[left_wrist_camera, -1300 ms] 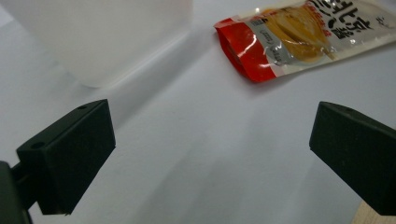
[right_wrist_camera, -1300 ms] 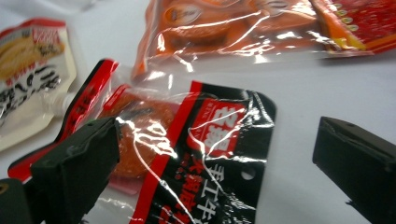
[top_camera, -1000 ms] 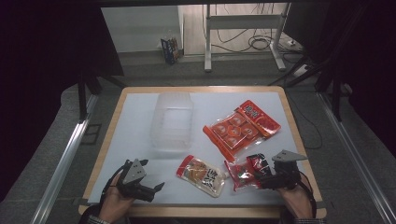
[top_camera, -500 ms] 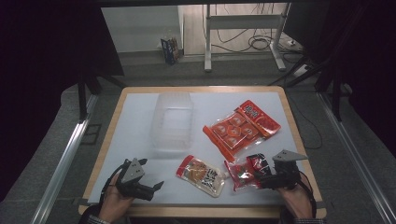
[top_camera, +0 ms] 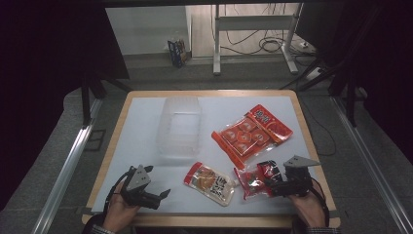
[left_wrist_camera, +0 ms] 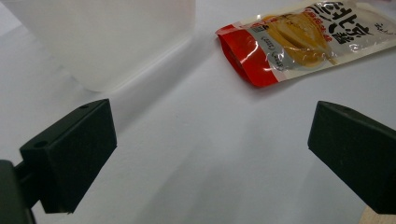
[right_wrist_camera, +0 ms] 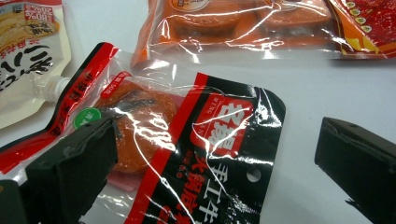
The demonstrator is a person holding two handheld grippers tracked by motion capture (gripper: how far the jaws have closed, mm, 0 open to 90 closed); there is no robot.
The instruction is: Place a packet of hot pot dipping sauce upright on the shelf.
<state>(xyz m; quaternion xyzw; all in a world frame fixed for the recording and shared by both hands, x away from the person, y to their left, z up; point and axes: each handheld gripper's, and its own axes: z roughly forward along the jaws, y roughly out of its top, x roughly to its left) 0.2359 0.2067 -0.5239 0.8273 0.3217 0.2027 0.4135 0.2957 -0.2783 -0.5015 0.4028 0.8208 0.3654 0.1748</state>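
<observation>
A white tabletop (top_camera: 141,126) with a wooden rim is set on grey floor (top_camera: 63,141). The red-and-black packet (right_wrist_camera: 196,154) is lain between the parted jaws of the right gripper (top_camera: 278,185); the left gripper (top_camera: 158,197) is held open over bare tabletop.

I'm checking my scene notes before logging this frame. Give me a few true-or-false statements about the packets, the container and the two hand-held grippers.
1. The right hand-held gripper is open around the black-and-red clear plastic snack packet. True.
2. The left hand-held gripper is shut on the white-and-red spouted pouch. False: its jaws are open over bare table, the pouch ahead of them.
3. The clear plastic container holds the large orange multi-pack bag. False: the bag lies on the table to its right.
4. The spouted pouch lies between the two grippers. True.
</observation>
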